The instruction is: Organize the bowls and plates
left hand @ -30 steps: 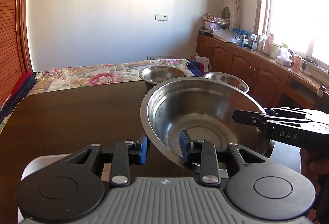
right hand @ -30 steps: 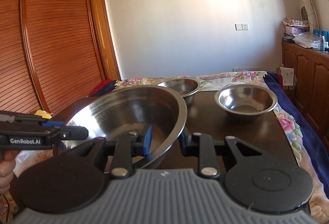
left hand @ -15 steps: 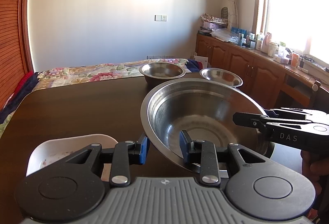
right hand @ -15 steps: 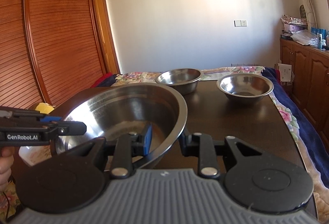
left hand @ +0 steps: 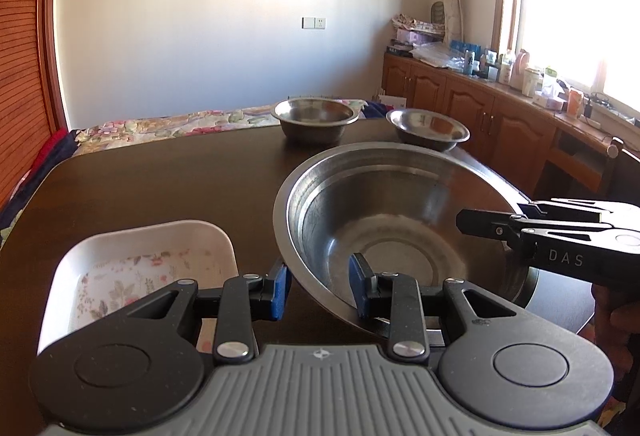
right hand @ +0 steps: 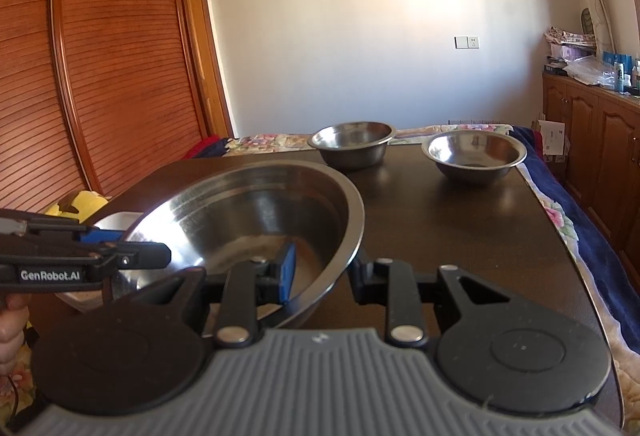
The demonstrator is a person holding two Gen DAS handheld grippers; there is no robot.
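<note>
Large steel bowl (left hand: 400,220) hangs tilted between both tongs: left tongs (left hand: 320,290) clenched on its near-left rim, right tongs (right hand: 322,272) clenched on its right rim. Ahead of them, two smaller steel bowls (right hand: 352,141) sit on the bench (right hand: 460,220); a white floral dish (left hand: 136,268) lies left of the left tongs.

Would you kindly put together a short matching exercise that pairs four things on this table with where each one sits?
Things:
1. large steel bowl
2. white floral dish
3. deeper small steel bowl
4. shallower small steel bowl

Places:
A. far right corner of the dark table
B. near left, beside the left gripper
C. rim between both grippers' fingers
D. far edge, middle

Pairs: 1-C, 2-B, 3-D, 4-A
</note>
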